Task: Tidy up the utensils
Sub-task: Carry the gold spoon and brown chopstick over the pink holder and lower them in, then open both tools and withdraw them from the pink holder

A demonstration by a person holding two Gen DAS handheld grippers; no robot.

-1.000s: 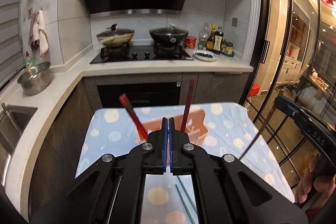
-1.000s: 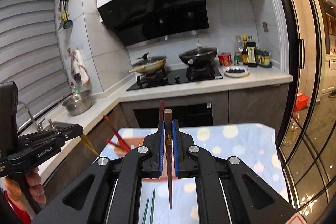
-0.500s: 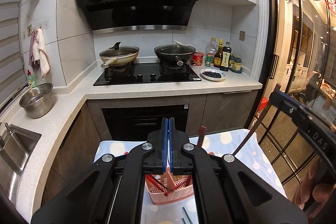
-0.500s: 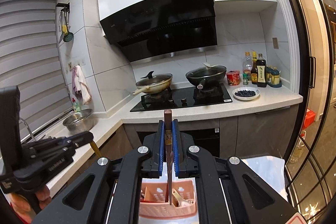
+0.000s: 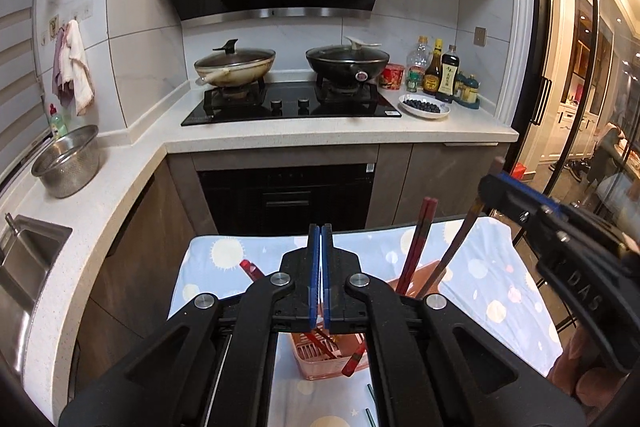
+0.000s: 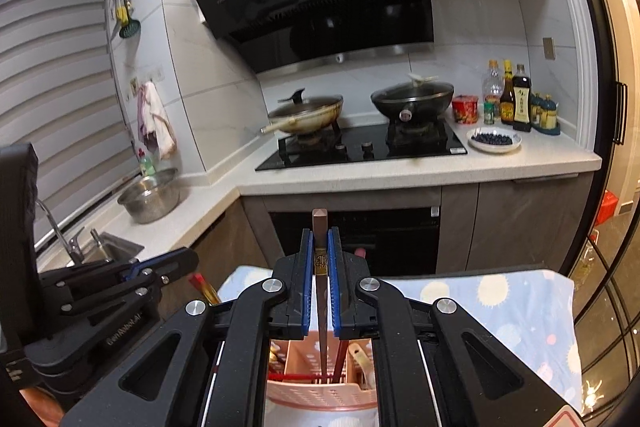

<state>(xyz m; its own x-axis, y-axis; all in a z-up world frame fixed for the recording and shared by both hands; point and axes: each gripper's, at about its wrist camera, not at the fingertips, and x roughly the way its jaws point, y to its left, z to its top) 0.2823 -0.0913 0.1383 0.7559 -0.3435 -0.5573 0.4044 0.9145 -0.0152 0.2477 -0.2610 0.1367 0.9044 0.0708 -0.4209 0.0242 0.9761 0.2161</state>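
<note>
A pink slotted utensil basket (image 5: 320,359) (image 6: 320,379) stands on the dotted cloth, holding red chopsticks (image 5: 416,247). My right gripper (image 6: 320,251) is shut on a brown chopstick (image 6: 320,227), held upright with its lower end inside the basket; it also shows in the left wrist view (image 5: 456,247), at the right gripper (image 5: 496,187). My left gripper (image 5: 320,231) is shut and empty above the basket's left side; it shows at the left in the right wrist view (image 6: 188,259). Green chopsticks (image 5: 370,407) lie on the cloth near the basket.
The light blue dotted cloth (image 5: 492,267) covers a small table. Behind it runs a counter (image 5: 340,135) with a hob, two lidded woks, bottles and a plate. A steel bowl (image 5: 66,161) and sink are left. Glass doors stand right.
Both grippers tilted up and then back down over the basket. The brown chopstick held by the right gripper has gone down into the basket. The left gripper stayed shut.
</note>
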